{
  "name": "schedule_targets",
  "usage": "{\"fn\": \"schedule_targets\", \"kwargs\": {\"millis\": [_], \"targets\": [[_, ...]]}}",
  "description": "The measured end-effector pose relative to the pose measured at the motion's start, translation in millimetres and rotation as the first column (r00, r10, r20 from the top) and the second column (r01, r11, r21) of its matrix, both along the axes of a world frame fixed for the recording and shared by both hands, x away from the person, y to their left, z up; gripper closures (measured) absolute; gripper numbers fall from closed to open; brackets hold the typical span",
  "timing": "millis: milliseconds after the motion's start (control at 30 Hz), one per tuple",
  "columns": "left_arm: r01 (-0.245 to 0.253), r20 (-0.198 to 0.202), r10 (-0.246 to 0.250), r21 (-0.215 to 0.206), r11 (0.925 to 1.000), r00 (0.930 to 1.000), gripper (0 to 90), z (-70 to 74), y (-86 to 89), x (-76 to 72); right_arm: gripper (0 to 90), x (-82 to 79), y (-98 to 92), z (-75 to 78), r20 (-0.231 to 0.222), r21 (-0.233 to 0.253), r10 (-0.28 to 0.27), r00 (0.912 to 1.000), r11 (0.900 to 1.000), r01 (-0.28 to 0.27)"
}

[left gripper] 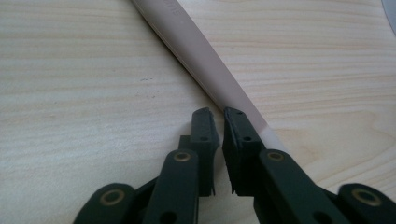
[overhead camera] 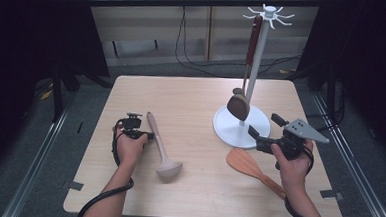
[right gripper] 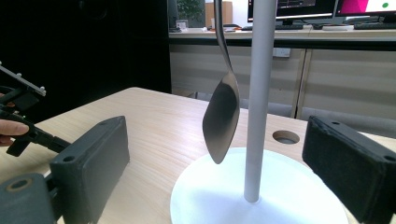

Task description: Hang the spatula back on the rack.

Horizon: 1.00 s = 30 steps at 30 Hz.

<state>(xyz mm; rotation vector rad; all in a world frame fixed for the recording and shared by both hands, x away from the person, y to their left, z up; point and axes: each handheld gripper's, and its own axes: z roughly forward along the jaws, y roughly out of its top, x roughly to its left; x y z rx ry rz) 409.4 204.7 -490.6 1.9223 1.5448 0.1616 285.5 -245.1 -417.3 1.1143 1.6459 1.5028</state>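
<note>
Left of centre in the high view, the left gripper [overhead camera: 148, 134] has its jaws nearly closed against the pale wooden ladle [overhead camera: 160, 148], apparently to lift it toward the white utensil stand [overhead camera: 242, 126]. The right gripper [overhead camera: 260, 133] waits wide open, empty.
</note>
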Motion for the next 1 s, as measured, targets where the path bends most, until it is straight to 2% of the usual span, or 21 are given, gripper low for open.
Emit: {"fn": "schedule_targets", "kwargs": {"millis": [67,167,267,333,367,400,533,567,633,667,700,733,800,900,933,1000], "targets": [[-0.011,-0.006,0.011,-0.001,0.9999,0.9999,80.8,1.0,0.6,-0.1,6.9,-0.2,-0.1,0.1,0.001,0.001,-0.001,1.0000,1.000,0.001],[-0.070,-0.036,0.069,-0.024,0.9973,0.9970,70.9,5.1,-2.1,1.6,7.0,-1.4,0.3,0.9,-0.002,0.000,0.001,1.0000,1.000,-0.001],[-0.082,-0.048,0.081,-0.021,0.9964,0.9956,68.8,7.9,-5.3,3.4,7.0,-1.3,2.0,1.0,0.001,-0.004,0.003,1.0000,1.000,-0.003],[-0.100,-0.055,0.099,-0.014,0.9949,0.9935,63.9,11.0,-8.3,5.4,7.0,-1.1,2.3,1.1,0.006,-0.012,0.003,1.0000,1.000,-0.002],[-0.117,-0.065,0.116,-0.008,0.9931,0.9911,63.9,13.2,-9.1,6.1,7.0,-1.1,2.3,1.1,0.006,-0.012,0.003,1.0000,1.000,-0.002],[-0.137,-0.083,0.136,-0.008,0.9905,0.9872,57.4,15.4,-11.7,8.2,7.0,-1.1,2.3,1.1,0.005,-0.010,0.002,1.0000,1.000,-0.002],[-0.136,-0.108,0.134,-0.013,0.9906,0.9851,55.9,16.1,-13.5,11.2,7.0,-1.1,2.2,0.9,0.004,-0.009,0.003,1.0000,1.000,-0.003],[-0.158,-0.109,0.155,-0.025,0.9870,0.9819,55.9,15.0,-16.1,12.4,7.0,-1.3,2.1,0.8,0.004,-0.008,0.003,1.0000,1.000,-0.003],[-0.136,-0.119,0.135,0.002,0.9907,0.9836,55.2,13.6,-17.4,14.9,7.0,-1.9,1.2,0.9,0.000,-0.008,-0.001,1.0000,1.000,0.001],[-0.136,-0.119,0.135,0.002,0.9907,0.9836,55.3,13.6,-17.4,14.9,7.0,-2.1,0.9,1.1,-0.001,-0.006,-0.002,1.0000,1.000,0.002],[-0.131,-0.137,0.130,0.000,0.9914,0.9820,55.8,12.6,-20.4,16.9,7.0,-2.0,0.2,1.1,0.002,-0.012,0.001,1.0000,1.000,-0.001],[-0.131,-0.137,0.130,0.000,0.9914,0.9820,56.3,12.6,-20.4,16.9,7.0,-2.0,0.2,1.1,0.002,-0.012,0.001,1.0000,1.000,-0.001],[-0.120,-0.158,0.122,0.024,0.9925,0.9799,57.5,10.7,-25.1,19.1,7.1,-2.1,0.0,1.4,0.001,-0.006,-0.002,1.0000,1.000,0.002],[-0.138,-0.163,0.146,0.057,0.9888,0.9758,59.2,11.5,-30.7,23.0,7.1,-2.6,0.2,1.2,-0.002,-0.010,0.000,1.0000,1.000,0.000],[-0.141,-0.173,0.149,0.058,0.9884,0.9737,63.6,11.8,-32.4,24.0,7.1,-2.6,0.4,1.3,0.000,-0.013,0.003,1.0000,1.000,-0.003],[-0.166,-0.186,0.176,0.067,0.9838,0.9667,65.2,12.9,-34.1,24.5,7.1,-2.7,1.0,1.8,0.000,-0.006,0.002,1.0000,1.000,-0.002]]}}
